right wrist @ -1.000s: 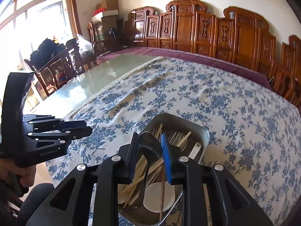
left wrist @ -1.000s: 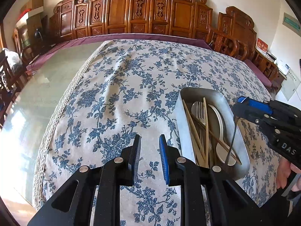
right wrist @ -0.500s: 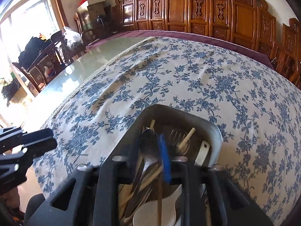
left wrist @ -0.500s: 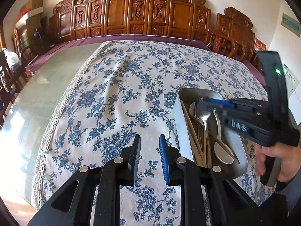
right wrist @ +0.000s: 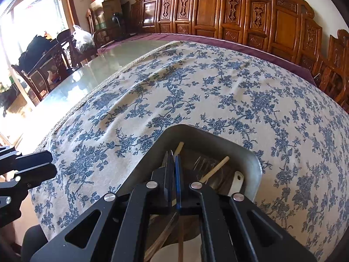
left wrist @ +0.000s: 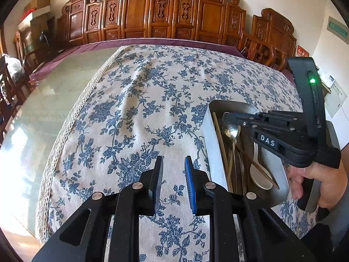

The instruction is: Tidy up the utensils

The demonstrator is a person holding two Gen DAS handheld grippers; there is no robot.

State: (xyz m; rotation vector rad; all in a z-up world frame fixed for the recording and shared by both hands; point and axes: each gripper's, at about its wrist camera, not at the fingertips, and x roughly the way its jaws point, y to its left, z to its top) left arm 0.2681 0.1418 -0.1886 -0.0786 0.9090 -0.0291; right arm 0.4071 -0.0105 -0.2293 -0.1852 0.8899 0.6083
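A metal tray (left wrist: 214, 152) holds a metal spoon (left wrist: 231, 131), wooden chopsticks (left wrist: 220, 138), a white ceramic spoon (left wrist: 259, 174) and a fork (right wrist: 204, 163). My right gripper (left wrist: 226, 118) reaches over the tray from the right, its tips just above the metal spoon's bowl. In the right wrist view its jaws (right wrist: 173, 163) are pressed together, with only a thin sliver of metal showing between the tips. My left gripper (left wrist: 173, 170) is open and empty above the tablecloth, left of the tray.
The blue floral tablecloth (left wrist: 152, 100) covers the table's right part; bare glass tabletop (left wrist: 50, 100) lies to the left. Carved wooden chairs (left wrist: 165, 15) line the far edge. More chairs and bags (right wrist: 43, 50) stand at the far left.
My right gripper lowered the metal spoon into the tray and turned level over it; its jaws closed fully together. My left gripper has not moved.
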